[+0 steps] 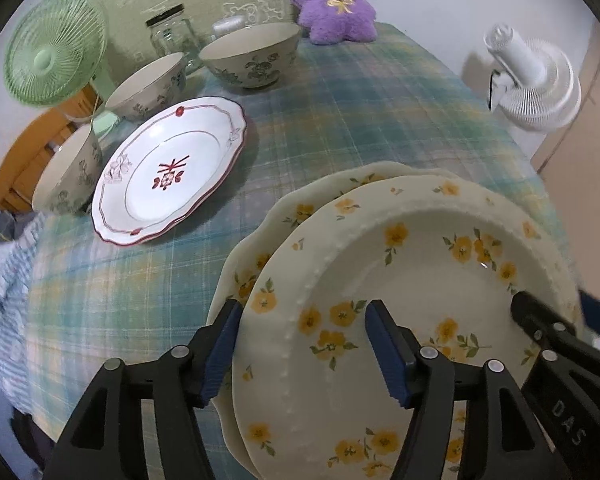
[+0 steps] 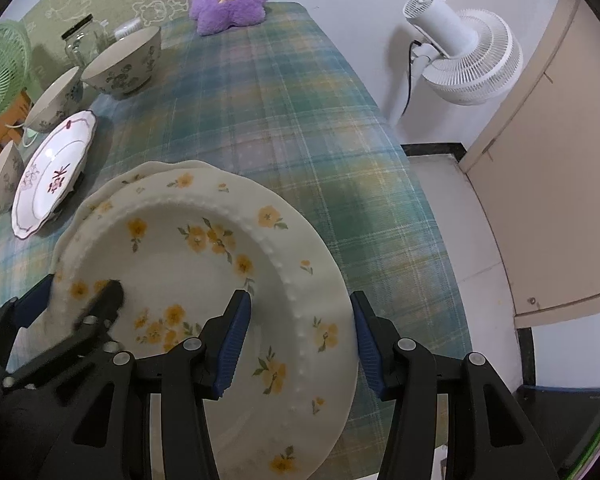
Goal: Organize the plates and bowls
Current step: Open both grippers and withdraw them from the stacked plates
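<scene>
Left gripper (image 1: 300, 344) and right gripper (image 2: 300, 344) straddle opposite rims of the top yellow-flowered plate (image 1: 400, 280); jaws parted, pads clear; plate stacked at the table's (image 1: 340, 120) near edge.

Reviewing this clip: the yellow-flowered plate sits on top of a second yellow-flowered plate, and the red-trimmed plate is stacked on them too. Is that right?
Not quite. The yellow-flowered plate does sit on a second one, but the red-trimmed plate lies apart on the tablecloth, beside the bowls. The left wrist view shows it.
</scene>
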Motion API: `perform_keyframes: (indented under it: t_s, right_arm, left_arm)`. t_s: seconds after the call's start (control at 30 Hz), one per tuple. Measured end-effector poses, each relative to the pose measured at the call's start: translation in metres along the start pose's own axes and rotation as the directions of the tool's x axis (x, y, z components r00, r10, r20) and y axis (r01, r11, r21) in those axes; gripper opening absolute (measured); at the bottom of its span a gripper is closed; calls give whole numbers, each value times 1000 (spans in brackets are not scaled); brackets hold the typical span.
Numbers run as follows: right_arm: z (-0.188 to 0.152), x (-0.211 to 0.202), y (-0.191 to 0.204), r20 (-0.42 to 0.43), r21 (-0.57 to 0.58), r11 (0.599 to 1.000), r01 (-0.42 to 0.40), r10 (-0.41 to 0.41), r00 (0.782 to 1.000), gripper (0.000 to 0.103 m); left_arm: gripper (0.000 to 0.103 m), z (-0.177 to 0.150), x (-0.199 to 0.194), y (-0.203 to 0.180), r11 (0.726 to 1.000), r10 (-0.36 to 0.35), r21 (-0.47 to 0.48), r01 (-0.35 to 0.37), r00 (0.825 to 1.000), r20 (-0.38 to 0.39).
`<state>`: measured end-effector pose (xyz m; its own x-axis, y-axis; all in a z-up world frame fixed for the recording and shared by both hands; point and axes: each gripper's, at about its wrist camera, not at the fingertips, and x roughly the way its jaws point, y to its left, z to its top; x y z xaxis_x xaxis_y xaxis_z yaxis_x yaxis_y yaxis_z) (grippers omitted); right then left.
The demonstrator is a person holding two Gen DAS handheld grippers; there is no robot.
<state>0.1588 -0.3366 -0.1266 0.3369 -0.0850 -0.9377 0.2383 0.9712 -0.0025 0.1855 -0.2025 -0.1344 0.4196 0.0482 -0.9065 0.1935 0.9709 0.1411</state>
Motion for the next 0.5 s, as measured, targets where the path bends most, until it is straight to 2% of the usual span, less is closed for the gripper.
perform_keyframes:
  t_s: [0.07, 0.2, 0.5]
  right_arm:
    - [-1, -2, 3, 8, -21, 1000, 5, -5, 1000, 54]
    - [0, 2, 4, -7, -25, 1000, 0, 0, 1000, 54]
    - [7, 9, 10, -31, -38, 999, -18, 17, 999, 55]
  left_arm:
    - [67, -1, 1, -3, 1000, 23, 9, -23, 1000, 1]
    - [72, 2, 2, 0, 1000, 14, -7, -14, 1000, -8]
    - [74, 4, -4, 12, 999, -7, -46, 7, 1000, -2]
